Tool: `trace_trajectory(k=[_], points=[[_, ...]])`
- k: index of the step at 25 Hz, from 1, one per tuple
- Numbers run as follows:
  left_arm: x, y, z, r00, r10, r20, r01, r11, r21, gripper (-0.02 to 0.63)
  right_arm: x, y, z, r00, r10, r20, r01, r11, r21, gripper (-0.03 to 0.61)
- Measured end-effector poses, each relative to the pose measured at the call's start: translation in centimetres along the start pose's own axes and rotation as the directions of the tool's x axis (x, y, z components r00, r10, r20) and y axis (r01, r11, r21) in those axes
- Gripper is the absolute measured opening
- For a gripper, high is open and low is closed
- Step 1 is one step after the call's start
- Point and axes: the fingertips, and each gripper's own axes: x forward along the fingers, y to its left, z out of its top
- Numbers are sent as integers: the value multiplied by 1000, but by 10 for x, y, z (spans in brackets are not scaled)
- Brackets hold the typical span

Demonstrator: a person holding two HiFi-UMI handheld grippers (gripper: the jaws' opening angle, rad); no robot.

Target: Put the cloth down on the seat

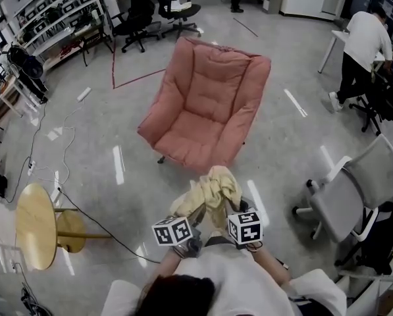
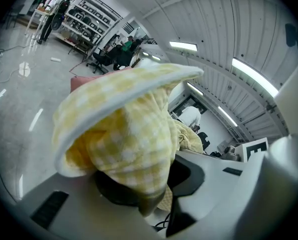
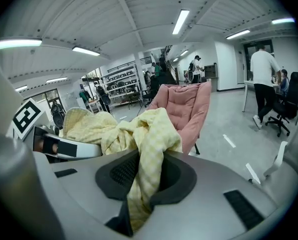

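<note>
A yellow checked cloth (image 1: 209, 193) hangs bunched between my two grippers, above the floor just in front of the pink padded chair (image 1: 206, 104). My left gripper (image 1: 186, 226) is shut on one part of the cloth (image 2: 124, 139), which fills most of the left gripper view. A little to its right, my right gripper (image 1: 226, 222) is shut on another fold of the cloth (image 3: 144, 154). The pink chair (image 3: 183, 109) stands close ahead in the right gripper view, its seat bare.
A round wooden side table (image 1: 35, 226) stands at the left with a cable trailing on the floor. A grey office chair (image 1: 354, 196) is at the right. A person (image 1: 364, 48) stands at a desk at the far right. Shelving and black chairs line the back.
</note>
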Motion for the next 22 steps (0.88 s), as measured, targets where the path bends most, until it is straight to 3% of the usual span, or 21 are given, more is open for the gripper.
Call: trace_trajectory(k=[22], points=[[15, 4, 4, 999, 50, 7, -50, 998, -32, 129, 16, -11, -1, 998, 45, -33, -46, 999, -5, 80]])
